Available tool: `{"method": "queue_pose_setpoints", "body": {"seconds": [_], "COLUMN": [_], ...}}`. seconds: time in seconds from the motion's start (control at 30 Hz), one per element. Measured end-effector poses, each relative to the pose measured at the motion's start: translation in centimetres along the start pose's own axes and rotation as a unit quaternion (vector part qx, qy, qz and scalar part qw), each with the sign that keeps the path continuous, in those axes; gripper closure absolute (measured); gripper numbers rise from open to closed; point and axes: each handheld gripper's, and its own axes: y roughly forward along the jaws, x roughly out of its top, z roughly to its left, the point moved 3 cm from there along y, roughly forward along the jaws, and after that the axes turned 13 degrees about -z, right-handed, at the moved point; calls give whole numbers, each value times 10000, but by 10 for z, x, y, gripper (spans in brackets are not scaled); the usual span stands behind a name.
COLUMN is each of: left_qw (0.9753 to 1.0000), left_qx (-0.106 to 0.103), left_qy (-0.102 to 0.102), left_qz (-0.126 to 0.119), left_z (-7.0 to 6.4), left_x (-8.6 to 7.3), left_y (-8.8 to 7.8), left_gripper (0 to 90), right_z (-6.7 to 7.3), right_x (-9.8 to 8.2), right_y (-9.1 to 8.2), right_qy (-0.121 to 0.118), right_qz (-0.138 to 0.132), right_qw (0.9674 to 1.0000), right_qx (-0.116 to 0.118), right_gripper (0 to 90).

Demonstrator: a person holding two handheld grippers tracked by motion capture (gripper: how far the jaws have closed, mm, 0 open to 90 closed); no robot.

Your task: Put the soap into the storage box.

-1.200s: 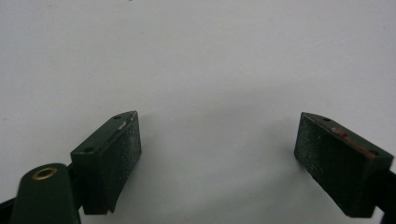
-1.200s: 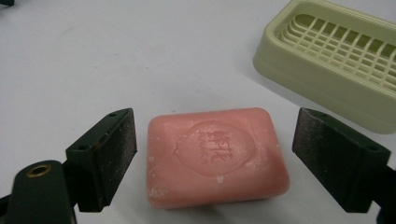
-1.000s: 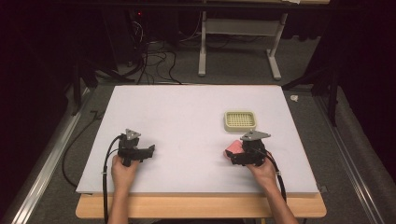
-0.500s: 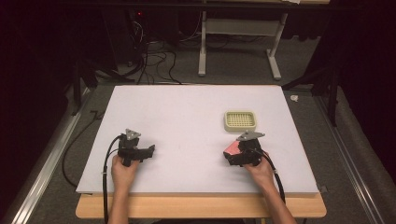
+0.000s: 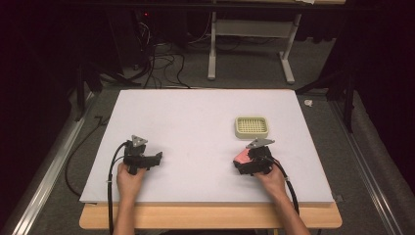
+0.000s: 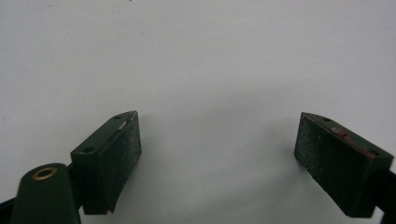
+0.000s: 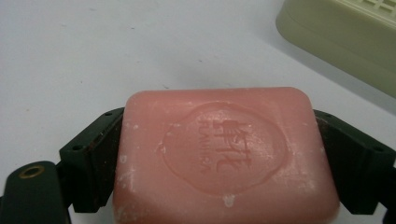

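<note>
Pink soap bar (image 7: 224,154) sits clamped between the two black jaws of the right gripper (image 7: 219,163), one pad pressed against each short side; the jaws are closed as far as the bar allows. In the right gripper view the stamped oval emblem on the bar's top face is legible as a raised crest with lettering, and pale flecks dot the surface. From the high view the bar (image 5: 241,157) shows as a pink edge at the front of the right gripper (image 5: 247,163), low over the white table top (image 5: 195,127); whether it touches the surface cannot be told.

Just beyond the bar, toward the far right of the table, stands a pale green soap dish (image 5: 251,127) with a slotted grid top. Its corner (image 7: 345,32) enters the upper right of the right gripper view, near the bar but apart from it. Nothing lies between bar and dish.

Left gripper (image 6: 219,158): jaws wide apart, holding nothing, with bare white table between the pads. It rests (image 5: 142,157) at the near left of the table, well apart from the soap and dish.

Pose: the right hand (image 5: 271,178) grasps its gripper from behind, forearm entering from the bottom edge and angled inward, the grey plate on top tilted toward the dish. The left hand (image 5: 128,177) holds its gripper level, jaws pointing right across the table, cable looping off to the left.
</note>
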Motion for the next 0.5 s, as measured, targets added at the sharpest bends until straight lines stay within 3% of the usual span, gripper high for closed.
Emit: {"method": "queue_pose_setpoints", "body": {"seconds": [0.5], "left_qw": [10000], "left_qx": [0], "left_qy": [2], "left_qz": [1], "left_z": [0], "left_x": [0], "left_y": [0], "left_gripper": [151], "right_z": [1], "right_x": [2], "right_y": [-1], "right_qy": [25], "right_qz": [-108], "right_qw": [9999], "right_qx": [-34], "right_gripper": [134]}}
